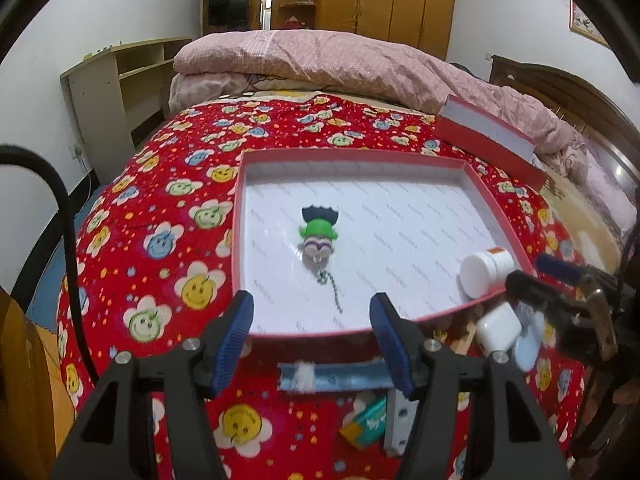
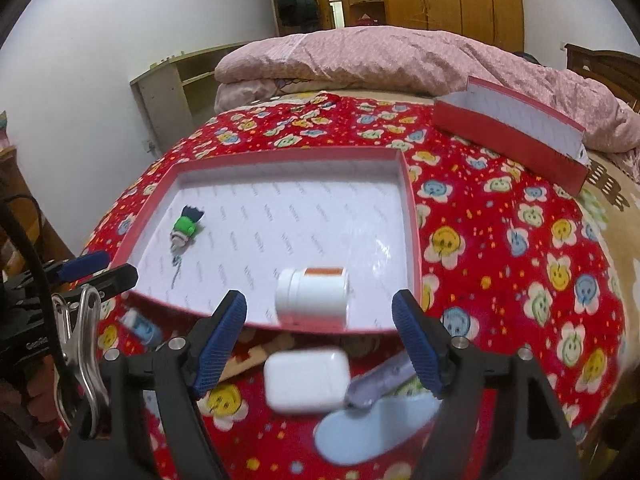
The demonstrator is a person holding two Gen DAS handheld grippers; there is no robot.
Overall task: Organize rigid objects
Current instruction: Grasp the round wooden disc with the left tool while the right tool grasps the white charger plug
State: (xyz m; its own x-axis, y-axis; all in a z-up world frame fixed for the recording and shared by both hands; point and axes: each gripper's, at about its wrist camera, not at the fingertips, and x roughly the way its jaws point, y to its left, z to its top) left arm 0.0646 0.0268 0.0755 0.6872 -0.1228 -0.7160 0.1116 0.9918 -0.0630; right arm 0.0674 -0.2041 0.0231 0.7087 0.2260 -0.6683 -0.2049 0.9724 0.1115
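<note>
Right gripper [image 2: 320, 340], jaws apart and empty, above the near rim of the red tray [image 2: 412, 216]; the white bottle [image 2: 312, 296] lies on its side inside the tray, just beyond the blue pads. Left gripper [image 1: 312, 332], jaws likewise apart and empty, faces the green toy figure [image 1: 318, 236] lying mid-tray. The right wrist view alone shows clearly the white case [image 2: 306, 380] and a pale blue object [image 2: 376, 428] on the red floral blanket [image 2: 520, 240]. A red box lid [image 1: 492, 136] lies beyond the tray.
</note>
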